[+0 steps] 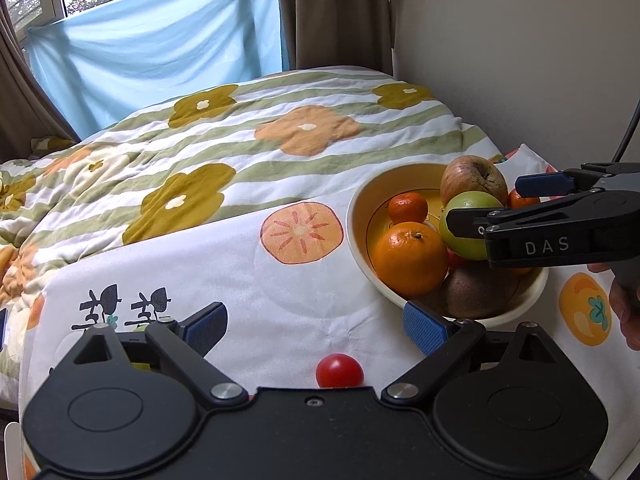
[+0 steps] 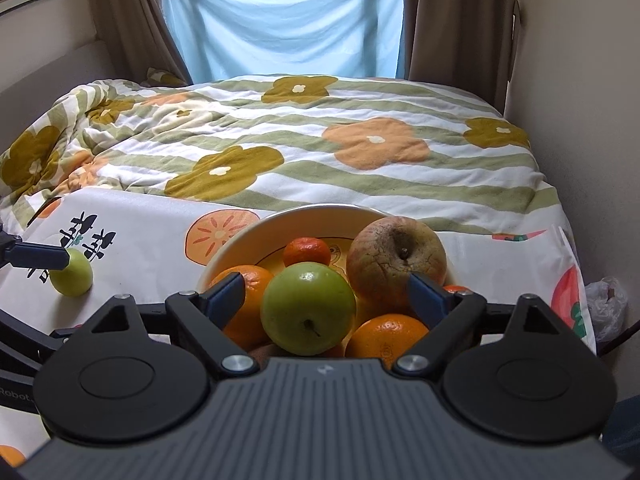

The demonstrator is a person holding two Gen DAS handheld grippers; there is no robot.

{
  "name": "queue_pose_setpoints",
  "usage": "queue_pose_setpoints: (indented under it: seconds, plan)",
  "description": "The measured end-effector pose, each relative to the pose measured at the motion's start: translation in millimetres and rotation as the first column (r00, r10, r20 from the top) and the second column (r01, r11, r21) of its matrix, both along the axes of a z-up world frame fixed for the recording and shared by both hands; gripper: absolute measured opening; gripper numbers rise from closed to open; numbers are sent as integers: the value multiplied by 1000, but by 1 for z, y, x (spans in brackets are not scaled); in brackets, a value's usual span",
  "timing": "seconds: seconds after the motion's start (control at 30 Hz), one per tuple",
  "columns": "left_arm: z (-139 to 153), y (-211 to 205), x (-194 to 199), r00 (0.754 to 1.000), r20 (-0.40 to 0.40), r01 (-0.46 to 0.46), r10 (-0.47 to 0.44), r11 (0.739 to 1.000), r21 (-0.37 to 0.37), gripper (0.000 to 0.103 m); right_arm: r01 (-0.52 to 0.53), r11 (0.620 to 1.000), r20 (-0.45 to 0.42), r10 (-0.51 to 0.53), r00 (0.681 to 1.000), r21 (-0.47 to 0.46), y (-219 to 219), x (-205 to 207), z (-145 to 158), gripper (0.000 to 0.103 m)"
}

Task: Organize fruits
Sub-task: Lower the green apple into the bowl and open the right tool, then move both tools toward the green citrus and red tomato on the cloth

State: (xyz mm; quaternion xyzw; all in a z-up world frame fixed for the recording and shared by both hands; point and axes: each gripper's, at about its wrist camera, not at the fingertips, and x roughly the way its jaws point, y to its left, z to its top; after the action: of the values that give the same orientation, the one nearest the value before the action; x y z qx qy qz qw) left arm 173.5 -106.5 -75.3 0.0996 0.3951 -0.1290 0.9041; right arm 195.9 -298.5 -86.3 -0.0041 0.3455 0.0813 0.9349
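Note:
A cream bowl [image 1: 356, 208] [image 2: 240, 236] on the printed cloth holds a large orange [image 1: 410, 258], a mandarin [image 2: 307, 251], a wrinkled reddish apple [image 2: 396, 260] and a green apple [image 2: 308, 308]. My right gripper [image 2: 328, 296] [image 1: 486, 202] hangs open over the bowl. The green apple lies between its blue pads, which stand clear of it on both sides. My left gripper [image 1: 316, 328] is open wide above the cloth, with a red cherry tomato [image 1: 339, 370] lying loose below it. A small green fruit [image 2: 72, 276] sits on the cloth beside one left finger [image 2: 40, 258].
The cloth [image 1: 240, 280] covers a low surface in front of a bed with a flowered quilt [image 2: 320, 152]. A wall runs close on the right. A plastic bag [image 2: 608, 304] lies past the cloth's right edge. A hand [image 1: 624, 312] grips the right gripper's handle.

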Motion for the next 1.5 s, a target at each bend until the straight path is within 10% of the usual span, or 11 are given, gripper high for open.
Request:
queue_pose_setpoints:
  seconds: [0.9, 1.5]
  plan:
    - [66, 45, -83, 946, 169, -276, 278, 960, -33, 101, -151, 988, 33, 151, 988, 12, 21, -62, 64, 103]
    - [38, 124, -44, 993, 115, -37, 29, 997, 70, 103, 103, 991, -48, -99, 994, 83, 99, -84, 33, 103]
